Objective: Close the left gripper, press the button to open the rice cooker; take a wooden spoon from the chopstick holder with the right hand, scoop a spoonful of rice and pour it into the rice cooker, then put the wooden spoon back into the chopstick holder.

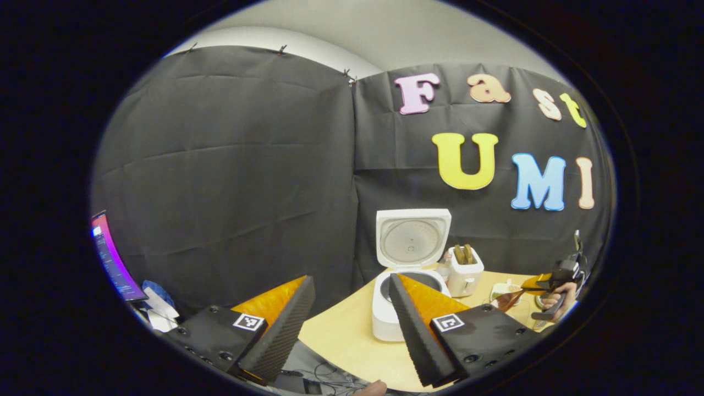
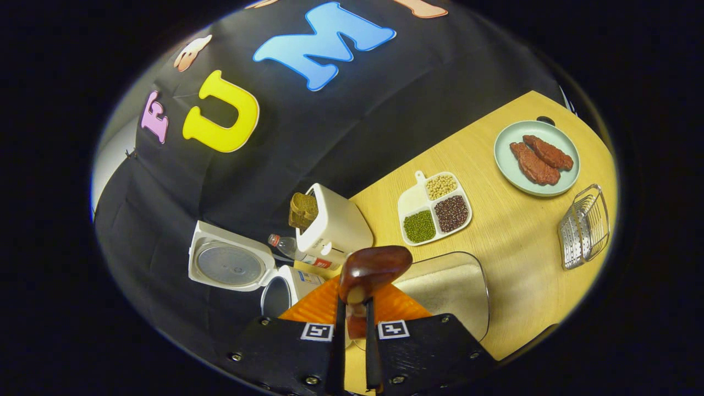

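holding the wooden spoon (image 2: 369, 270), the right gripper (image 2: 355, 335) has both fingers pressed tight on its handle, and the spoon's bowl sticks up above a clear tub of rice (image 2: 451, 291). the left gripper (image 1: 349, 324) is wide open with nothing in it. the rice cooker (image 1: 404, 300) sits just past it on the table (image 1: 341, 335), and its lid (image 1: 412, 237) stands straight up. right beside the rice cooker is the white chopstick holder (image 1: 465, 272) with wooden handles poking out the top. a bottle (image 2: 297, 252) lies between them. past the rice tub, away from the rice cooker, is a tray of beans (image 2: 435, 208), then a plate of meat (image 2: 537, 158) and a wire basket (image 2: 584, 226).
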The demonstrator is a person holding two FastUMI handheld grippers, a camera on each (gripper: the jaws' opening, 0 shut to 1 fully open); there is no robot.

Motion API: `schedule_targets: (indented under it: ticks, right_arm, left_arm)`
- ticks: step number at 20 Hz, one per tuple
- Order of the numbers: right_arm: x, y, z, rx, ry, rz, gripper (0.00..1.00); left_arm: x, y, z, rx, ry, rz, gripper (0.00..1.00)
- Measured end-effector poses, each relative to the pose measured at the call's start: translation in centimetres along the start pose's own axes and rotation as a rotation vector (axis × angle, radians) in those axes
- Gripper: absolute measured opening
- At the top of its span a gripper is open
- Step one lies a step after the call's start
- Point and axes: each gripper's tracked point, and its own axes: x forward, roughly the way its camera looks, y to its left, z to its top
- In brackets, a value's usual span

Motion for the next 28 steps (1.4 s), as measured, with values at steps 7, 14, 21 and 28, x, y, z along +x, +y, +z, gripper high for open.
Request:
schedule_targets:
  ticks: [7,14,21,28]
  right_arm:
    - [-1.3,6.8,1.3,0.026,-0.024,0.130,0.15]
    - [2.3,16.6,-1.7,-0.046,0.021,0.245,0.15]
    - [9.4,22.9,-6.6,-0.310,0.049,0.225,0.15]
    - [16.5,24.2,-10.8,-0.615,0.059,0.139,0.15]
  left_arm:
    - [-0.7,1.3,0.4,-0.012,-0.014,0.007,0.90]
    - [-1.5,4.2,0.2,-0.017,-0.021,0.054,0.93]
    - [-2.0,6.9,-0.9,-0.029,0.006,0.112,0.90]
    - [-1.1,9.3,-2.7,-0.032,0.036,0.163,0.90]
